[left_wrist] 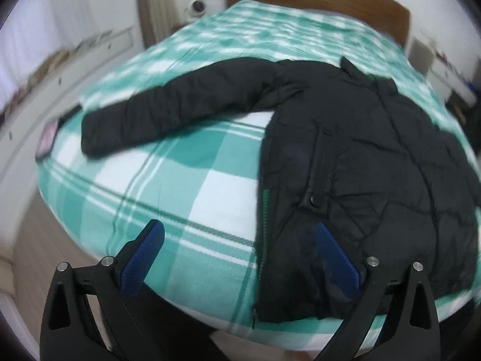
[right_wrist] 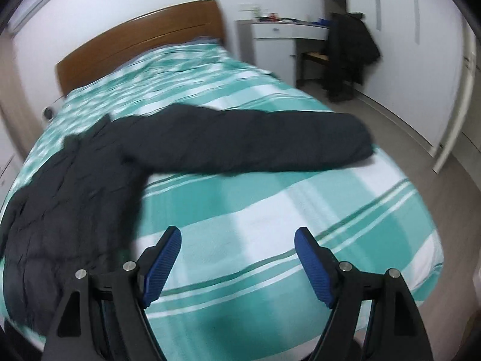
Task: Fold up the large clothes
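Note:
A black puffer jacket (left_wrist: pixel 369 165) lies flat on a bed with a green and white checked cover (left_wrist: pixel 168 180). One sleeve (left_wrist: pixel 168 108) stretches out to the left in the left wrist view. In the right wrist view the other sleeve (right_wrist: pixel 264 144) stretches to the right, with the jacket body (right_wrist: pixel 69 198) at the left. My left gripper (left_wrist: pixel 237 234) is open above the jacket's lower left edge, nothing between its blue pads. My right gripper (right_wrist: pixel 237 240) is open over bare cover, just right of the jacket body, holding nothing.
A wooden headboard (right_wrist: pixel 141 39) stands at the far end of the bed. A white desk (right_wrist: pixel 285 39) and a chair draped with dark clothes (right_wrist: pixel 348 51) stand right of the bed. A phone-like item (left_wrist: pixel 48 138) lies at the cover's left edge.

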`<control>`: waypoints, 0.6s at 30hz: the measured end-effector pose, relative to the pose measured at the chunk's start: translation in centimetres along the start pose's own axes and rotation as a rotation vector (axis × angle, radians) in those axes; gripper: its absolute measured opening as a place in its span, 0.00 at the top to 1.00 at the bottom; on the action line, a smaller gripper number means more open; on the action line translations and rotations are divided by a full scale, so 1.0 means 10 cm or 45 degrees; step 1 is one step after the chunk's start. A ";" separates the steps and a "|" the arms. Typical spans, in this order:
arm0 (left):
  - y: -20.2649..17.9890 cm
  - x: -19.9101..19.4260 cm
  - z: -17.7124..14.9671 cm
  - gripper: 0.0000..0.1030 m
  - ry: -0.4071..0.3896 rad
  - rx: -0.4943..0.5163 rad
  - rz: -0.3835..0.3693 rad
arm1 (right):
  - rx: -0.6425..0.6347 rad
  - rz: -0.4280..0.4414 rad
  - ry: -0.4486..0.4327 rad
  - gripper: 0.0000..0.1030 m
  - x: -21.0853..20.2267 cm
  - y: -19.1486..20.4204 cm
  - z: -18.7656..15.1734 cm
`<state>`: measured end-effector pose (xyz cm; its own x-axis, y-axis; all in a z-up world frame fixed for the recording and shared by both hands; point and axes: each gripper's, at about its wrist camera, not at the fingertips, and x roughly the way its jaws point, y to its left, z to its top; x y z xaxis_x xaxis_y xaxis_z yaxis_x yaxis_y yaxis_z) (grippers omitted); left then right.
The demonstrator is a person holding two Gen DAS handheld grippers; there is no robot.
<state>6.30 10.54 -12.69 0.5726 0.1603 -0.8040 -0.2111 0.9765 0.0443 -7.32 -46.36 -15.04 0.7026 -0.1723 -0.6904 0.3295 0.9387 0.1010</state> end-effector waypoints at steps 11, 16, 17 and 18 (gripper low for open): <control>0.22 0.10 -0.24 0.02 0.104 -0.066 -0.301 | -0.145 0.368 0.171 0.13 -0.14 0.64 -0.30; 0.37 0.47 -0.39 0.02 0.277 -0.173 -0.449 | -0.304 0.512 0.335 0.13 -0.07 0.87 -0.60; 0.33 0.51 -0.40 0.02 0.286 -0.152 -0.437 | -0.342 0.518 0.363 0.13 -0.03 0.93 -0.68; 0.27 0.55 -0.42 0.02 0.294 -0.130 -0.432 | -0.364 0.521 0.378 0.13 0.00 0.97 -0.72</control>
<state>5.58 13.44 -19.51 0.4333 -0.2155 -0.8751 -0.1253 0.9472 -0.2953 -8.73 -35.11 -19.23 0.5163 0.2738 -0.8115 -0.1438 0.9618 0.2330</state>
